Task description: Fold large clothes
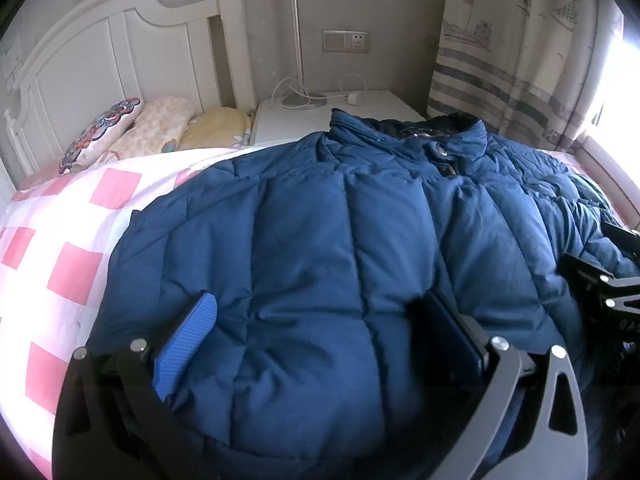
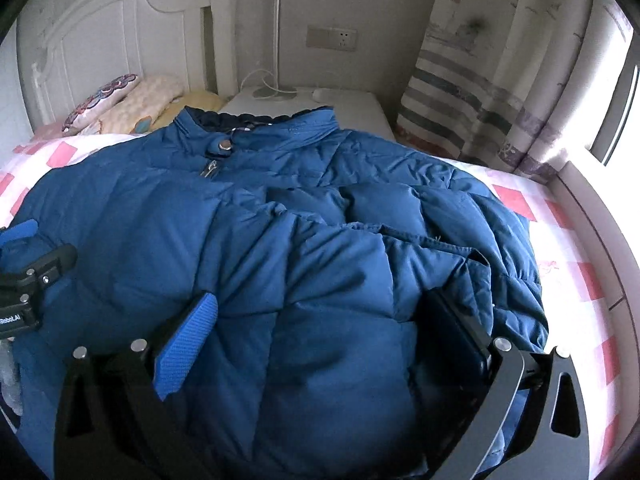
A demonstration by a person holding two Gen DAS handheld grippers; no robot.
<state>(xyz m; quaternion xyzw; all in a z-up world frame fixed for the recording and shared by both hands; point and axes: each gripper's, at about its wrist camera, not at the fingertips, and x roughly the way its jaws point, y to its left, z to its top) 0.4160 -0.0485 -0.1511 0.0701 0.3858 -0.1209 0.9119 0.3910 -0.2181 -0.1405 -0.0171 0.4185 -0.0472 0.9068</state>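
Bed point(image 1: 60, 272) carries the jacket point(image 1: 320, 240), collar away. Both grippers, left point(image 1: 320, 336) and right point(image 2: 320, 332), spread wide over its hem; next, probably pinch and fold upward.

Left tongs point(image 1: 320, 336): black frame, silver round screws, one ribbed blue pad, one dark pad.
Right tongs point(image 2: 320, 336): same black frame, silver screws, blue pad, dark pad.

Blue quilted down jacket point(image 2: 288, 240) spread on pink-checked bedsheet point(image 2: 568, 248), collar toward white headboard point(image 2: 120, 40), right gripper point(image 2: 320, 344) spread wide over its hem, left gripper point(image 2: 32, 280) seen at left edge.
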